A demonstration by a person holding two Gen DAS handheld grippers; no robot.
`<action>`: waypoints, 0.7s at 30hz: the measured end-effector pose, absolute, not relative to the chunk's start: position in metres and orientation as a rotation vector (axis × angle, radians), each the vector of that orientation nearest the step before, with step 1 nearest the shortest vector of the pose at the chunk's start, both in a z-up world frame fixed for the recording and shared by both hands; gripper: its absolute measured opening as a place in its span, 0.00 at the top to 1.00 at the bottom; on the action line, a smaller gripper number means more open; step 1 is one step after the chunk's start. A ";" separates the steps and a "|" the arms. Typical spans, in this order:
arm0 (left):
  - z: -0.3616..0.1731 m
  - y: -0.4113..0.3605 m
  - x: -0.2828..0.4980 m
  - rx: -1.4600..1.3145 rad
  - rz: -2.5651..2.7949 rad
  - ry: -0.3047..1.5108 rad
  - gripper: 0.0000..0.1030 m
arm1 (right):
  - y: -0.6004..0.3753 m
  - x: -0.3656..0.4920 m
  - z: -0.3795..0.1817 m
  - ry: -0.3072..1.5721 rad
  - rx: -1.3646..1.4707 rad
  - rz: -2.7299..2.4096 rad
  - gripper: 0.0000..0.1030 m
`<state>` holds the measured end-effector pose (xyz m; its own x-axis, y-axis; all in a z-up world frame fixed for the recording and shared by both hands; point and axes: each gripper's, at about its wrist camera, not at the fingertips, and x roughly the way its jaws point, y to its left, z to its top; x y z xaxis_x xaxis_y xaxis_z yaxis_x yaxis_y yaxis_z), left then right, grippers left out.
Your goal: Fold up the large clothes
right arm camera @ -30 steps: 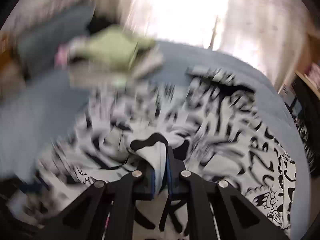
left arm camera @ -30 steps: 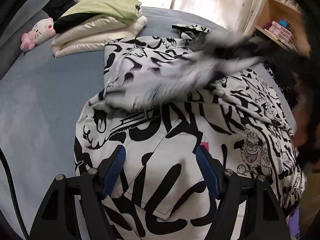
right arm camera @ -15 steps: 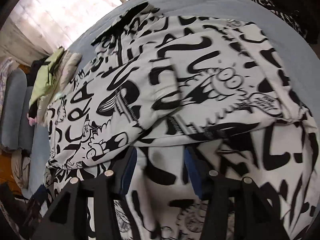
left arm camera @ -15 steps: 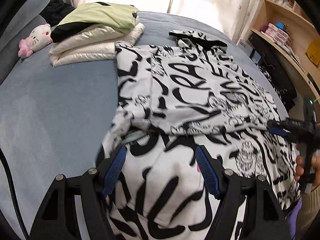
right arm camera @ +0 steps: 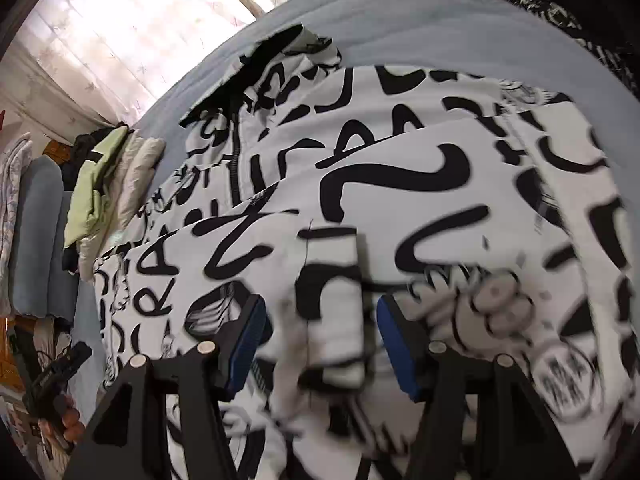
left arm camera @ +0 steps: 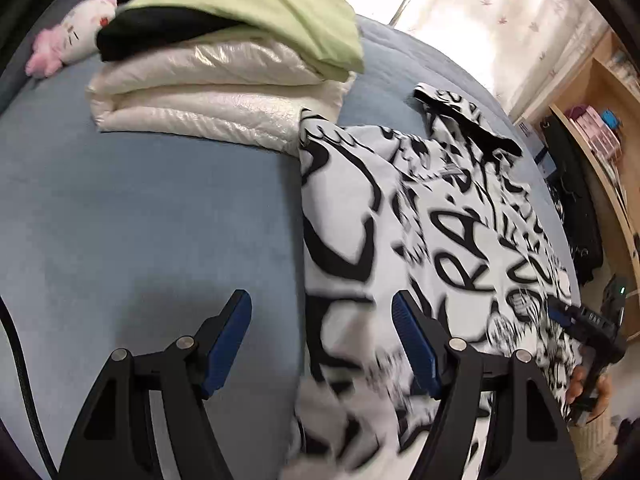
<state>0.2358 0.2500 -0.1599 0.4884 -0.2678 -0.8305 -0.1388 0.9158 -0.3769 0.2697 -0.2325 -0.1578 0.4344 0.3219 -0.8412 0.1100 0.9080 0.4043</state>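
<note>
Two open grippers, left gripper (left arm camera: 322, 338) wide above the garment's left edge, right gripper (right arm camera: 320, 334) wide over its folded-in sleeve, neither holding cloth. Black-and-white printed jacket (left arm camera: 420, 232) spread flat on blue bed (left arm camera: 140, 220), beside folded stack (left arm camera: 224, 80). Probably soft, light, limp and bulky: best pinched at hem corners or seamed edges.

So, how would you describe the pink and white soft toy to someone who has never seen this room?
Look at the blue bed, then at the pile of folded clothes at its far end. Just left of the pile lies the plush toy: small, white-faced with pink parts, the only toy there.
</note>
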 end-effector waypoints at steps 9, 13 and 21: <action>-0.206 0.264 0.297 -0.552 -0.133 1.094 0.31 | -0.234 0.286 -0.177 1.082 0.498 0.227 0.44; -0.207 0.255 0.313 -0.538 -0.145 1.089 0.31 | -0.228 0.286 -0.176 1.055 0.465 0.237 0.44; -0.165 0.203 0.313 -0.122 -0.093 1.000 0.97 | -0.203 0.277 -0.158 0.968 0.332 0.249 0.74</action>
